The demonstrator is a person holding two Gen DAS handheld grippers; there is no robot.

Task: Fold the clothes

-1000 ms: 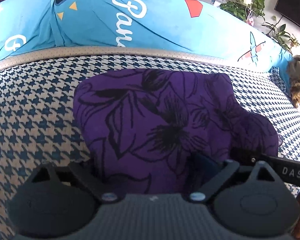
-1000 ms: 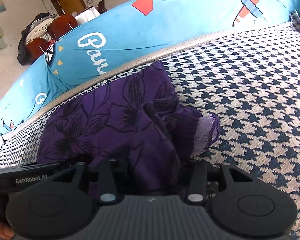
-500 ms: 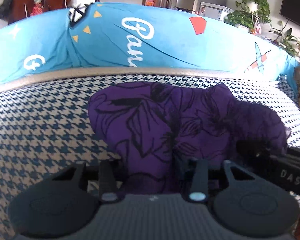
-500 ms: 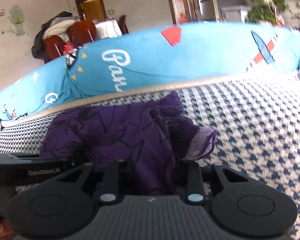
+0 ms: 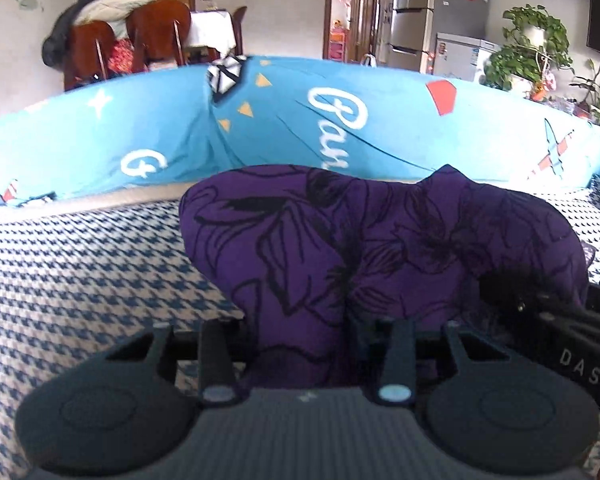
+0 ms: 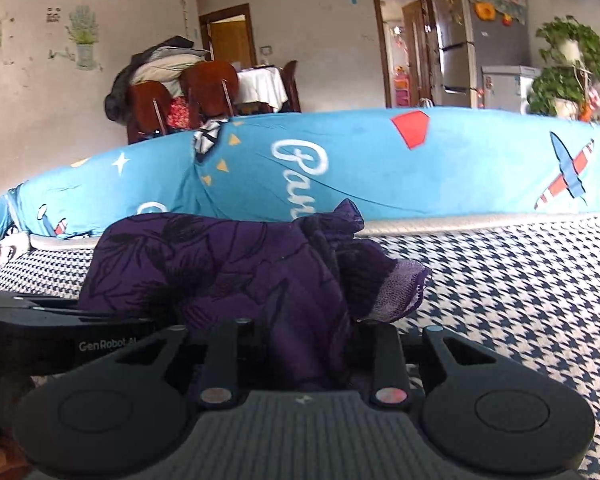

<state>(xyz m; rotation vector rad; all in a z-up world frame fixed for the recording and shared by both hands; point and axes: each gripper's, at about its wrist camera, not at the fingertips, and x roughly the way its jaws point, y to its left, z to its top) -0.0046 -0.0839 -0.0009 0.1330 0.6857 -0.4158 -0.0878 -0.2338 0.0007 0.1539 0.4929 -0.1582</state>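
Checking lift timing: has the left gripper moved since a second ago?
Yes. The left gripper, gripping the purple garment, rose: the blue cushion sits lower in view.

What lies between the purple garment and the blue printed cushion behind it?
In the right wrist view, only a pale piped edge strip of the seat shows between the purple garment and the blue cushion; nothing else sits there.

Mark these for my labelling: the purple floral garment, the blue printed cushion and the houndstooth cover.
purple floral garment [image 5: 340, 248], left wrist view, middle of its printed face.
blue printed cushion [image 6: 360, 176], right wrist view, plain front.
houndstooth cover [image 6: 520, 280], right wrist view, bare patch.
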